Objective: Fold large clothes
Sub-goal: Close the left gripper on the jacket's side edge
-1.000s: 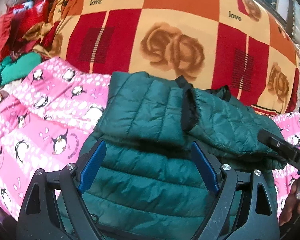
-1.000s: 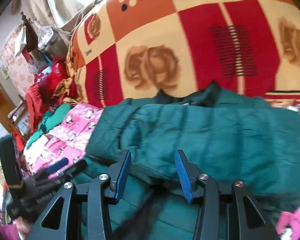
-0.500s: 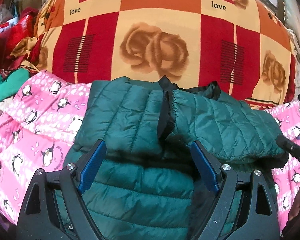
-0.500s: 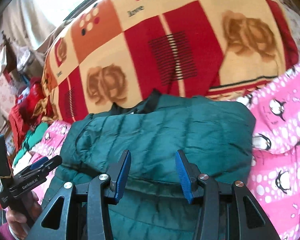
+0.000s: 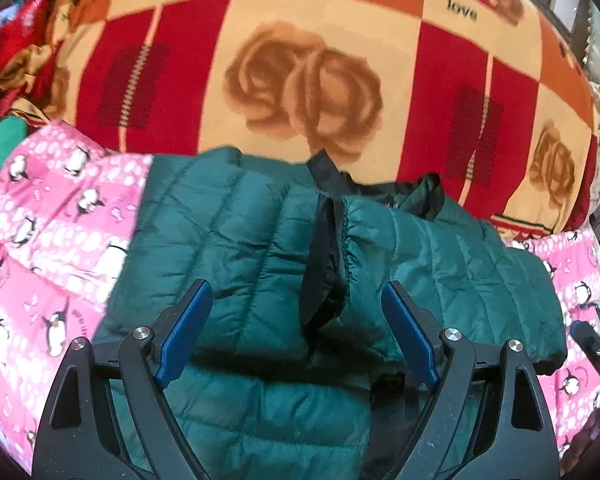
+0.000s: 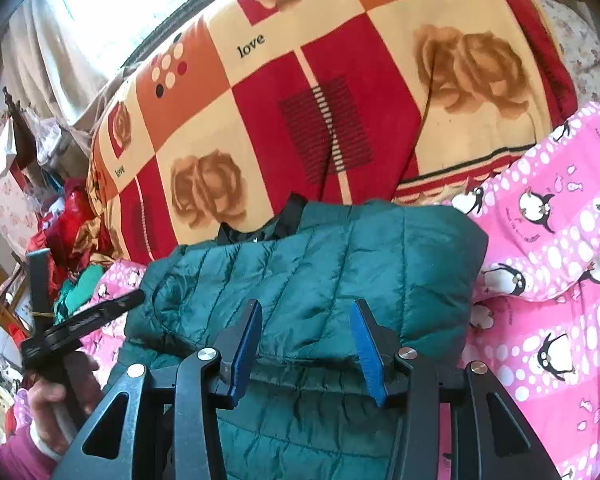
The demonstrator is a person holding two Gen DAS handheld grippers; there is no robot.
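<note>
A dark green quilted puffer jacket (image 5: pixel 240 236) lies on a pink penguin-print sheet (image 5: pixel 40 240), with both sleeves folded across its chest; a black-lined cuff (image 5: pixel 324 264) sits in the middle. It also shows in the right wrist view (image 6: pixel 320 264). My left gripper (image 5: pixel 296 332) hovers open and empty over the jacket's middle. My right gripper (image 6: pixel 306 344) is open and empty above the folded right sleeve. The left gripper (image 6: pixel 88 316) and the hand holding it show at the left of the right wrist view.
A red, orange and cream rose blanket (image 5: pixel 312 80) rises behind the jacket. Red and green clothes (image 6: pixel 76 240) are piled at the far left. The pink sheet (image 6: pixel 548 280) spreads to the right. A curtain (image 6: pixel 52 52) hangs at the back left.
Both grippers have drawn back from the jacket and shifted right. The right sleeve now lies flat across the chest. Both stay open.
</note>
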